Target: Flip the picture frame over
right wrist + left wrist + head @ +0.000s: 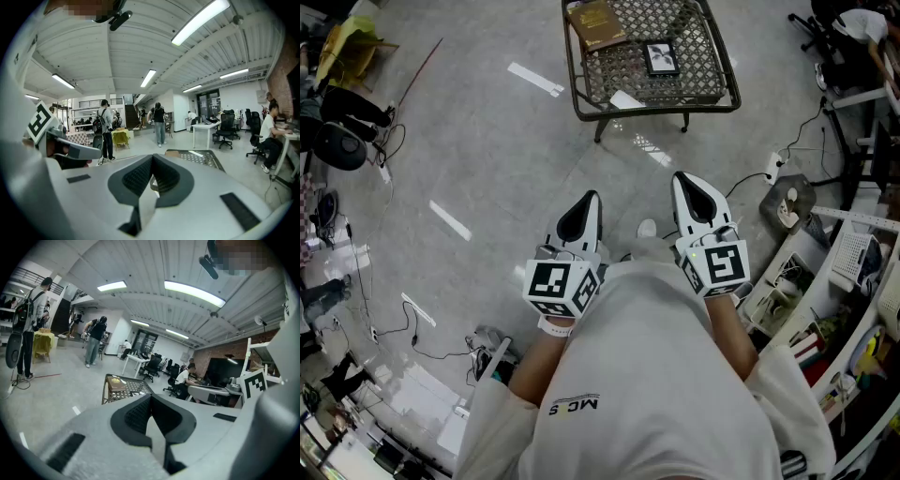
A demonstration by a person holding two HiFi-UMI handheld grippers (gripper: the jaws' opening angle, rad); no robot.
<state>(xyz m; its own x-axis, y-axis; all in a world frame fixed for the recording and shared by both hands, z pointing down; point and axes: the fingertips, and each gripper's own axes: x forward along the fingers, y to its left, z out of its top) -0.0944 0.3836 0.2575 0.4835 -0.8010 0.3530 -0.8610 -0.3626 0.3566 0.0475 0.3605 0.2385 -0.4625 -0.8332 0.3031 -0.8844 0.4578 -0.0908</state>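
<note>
We hold our white left gripper [590,200] and right gripper [685,182] empty, jaws closed, as the small black picture frame [661,57] lies well off on the dark lattice bench [698,52].

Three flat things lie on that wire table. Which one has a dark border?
The picture frame, toward the right side: it has black edging around a pale picture. The book is plain brown, and the slip of paper is plain white.

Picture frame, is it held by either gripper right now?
No, the picture frame lies on the table near a brown book, while the left gripper and right gripper hang shut and empty short of it.
</note>
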